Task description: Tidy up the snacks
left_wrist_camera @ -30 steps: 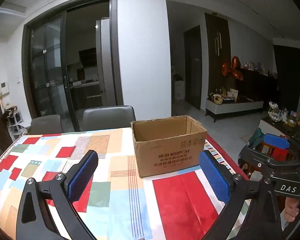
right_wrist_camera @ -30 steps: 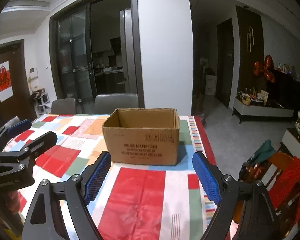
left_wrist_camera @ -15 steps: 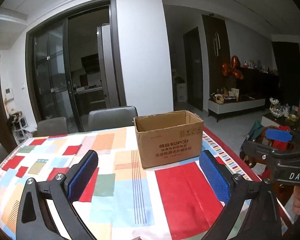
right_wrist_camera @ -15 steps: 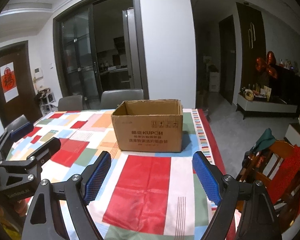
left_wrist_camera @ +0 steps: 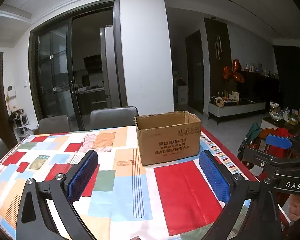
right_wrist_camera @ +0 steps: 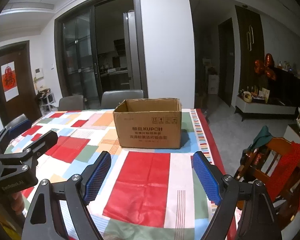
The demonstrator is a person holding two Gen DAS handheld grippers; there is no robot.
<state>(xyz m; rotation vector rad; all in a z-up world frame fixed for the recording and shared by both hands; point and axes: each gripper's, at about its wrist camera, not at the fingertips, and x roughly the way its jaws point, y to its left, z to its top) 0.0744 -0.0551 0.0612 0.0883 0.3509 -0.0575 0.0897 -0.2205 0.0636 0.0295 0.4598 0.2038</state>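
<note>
An open brown cardboard box (left_wrist_camera: 168, 140) stands upright on the far right part of the table with the patchwork cloth (left_wrist_camera: 118, 182); it also shows in the right wrist view (right_wrist_camera: 149, 127). Its inside is hidden from both views. No snacks are in view. My left gripper (left_wrist_camera: 148, 177) is open and empty, held above the near part of the table, well short of the box. My right gripper (right_wrist_camera: 152, 177) is open and empty, also short of the box. Each gripper shows at the edge of the other's view: the right one (left_wrist_camera: 278, 158), the left one (right_wrist_camera: 24, 140).
Grey chairs (left_wrist_camera: 114, 116) stand behind the table's far edge. A wooden chair with red cloth (right_wrist_camera: 280, 164) stands off the table's right side. The table's right edge (right_wrist_camera: 210, 138) runs close to the box. Glass sliding doors (right_wrist_camera: 94, 64) are behind.
Both grippers have drawn back and up from the box, which now looks smaller and farther away. Both jaws stay open.
</note>
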